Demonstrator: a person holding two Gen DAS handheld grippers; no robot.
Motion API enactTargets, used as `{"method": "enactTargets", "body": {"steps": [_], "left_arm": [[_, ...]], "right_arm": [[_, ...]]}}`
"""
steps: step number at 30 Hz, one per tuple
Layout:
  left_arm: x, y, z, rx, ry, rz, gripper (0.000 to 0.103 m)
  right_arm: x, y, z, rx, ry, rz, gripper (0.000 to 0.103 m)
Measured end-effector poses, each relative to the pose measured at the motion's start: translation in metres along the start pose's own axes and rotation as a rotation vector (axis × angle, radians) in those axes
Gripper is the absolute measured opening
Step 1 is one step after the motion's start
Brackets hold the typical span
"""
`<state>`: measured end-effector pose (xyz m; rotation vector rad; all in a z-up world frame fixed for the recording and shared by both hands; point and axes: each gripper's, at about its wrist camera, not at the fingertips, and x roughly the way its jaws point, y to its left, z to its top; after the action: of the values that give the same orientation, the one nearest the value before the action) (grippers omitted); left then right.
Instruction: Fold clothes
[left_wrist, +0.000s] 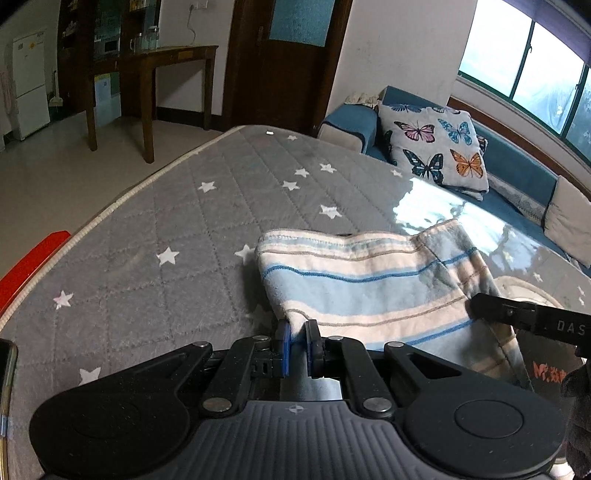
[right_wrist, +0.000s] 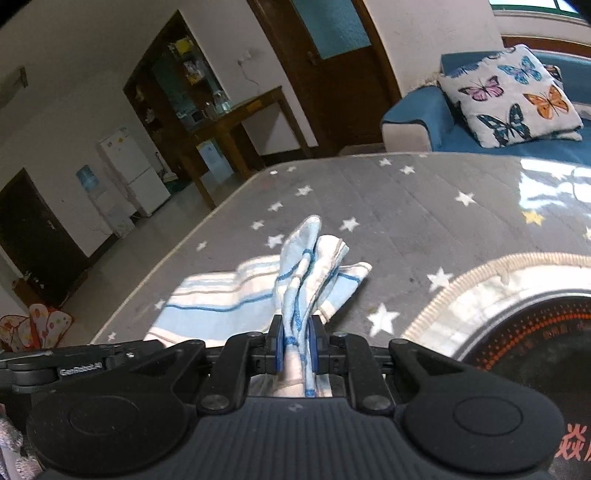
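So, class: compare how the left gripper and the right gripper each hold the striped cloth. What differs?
The left gripper pinches a thin flat edge of the striped cloth; the right gripper clamps a thick bunched wad. Cloth ahead of the left lies mostly flat on the quilt; ahead of the right it stands up in folds. Both are shut on it.

The cloth (left_wrist: 369, 288) is pale blue and cream with thin darker blue and tan stripes. Under it, the tabletop (left_wrist: 155, 229) cover is grey, quilted in diamonds, dotted with white stars. Beyond the tabletop, a white cushion (left_wrist: 436, 147) shows pink, blue and orange butterflies on a blue sofa (left_wrist: 517, 162).
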<state>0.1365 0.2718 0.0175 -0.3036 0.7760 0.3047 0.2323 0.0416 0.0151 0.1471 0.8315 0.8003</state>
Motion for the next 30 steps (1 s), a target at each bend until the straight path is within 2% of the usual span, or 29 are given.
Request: {"method": "enactTargets", "body": {"steps": [8,11,14,18,26,30], "left_arm": [[0.007,0.004,0.0,0.001,0.024,0.028,0.013],[0.003,0.007,0.003,0.002,0.015,0.039,0.014],[0.001,0.006,0.009,0.005,-0.003,0.046,0.015],[0.005,0.001,0.02,0.007,-0.012,0.036,0.015],[0.022,-0.014,0.036,0.025,0.003,0.003,0.015],[0.027,-0.031,0.046,0.058,-0.009,-0.031,0.015]], "right_arm": [[0.011,-0.012,-0.004,0.014,0.034,-0.042,0.017],[0.001,-0.006,0.001,-0.024,-0.005,-0.086,0.02],[-0.009,0.0,0.009,-0.05,-0.045,-0.081,0.019],[-0.006,0.009,0.016,-0.078,-0.052,-0.05,0.019],[0.024,-0.003,0.009,-0.056,0.009,-0.057,0.017],[0.021,-0.001,0.014,-0.068,-0.014,-0.047,0.019]]}}
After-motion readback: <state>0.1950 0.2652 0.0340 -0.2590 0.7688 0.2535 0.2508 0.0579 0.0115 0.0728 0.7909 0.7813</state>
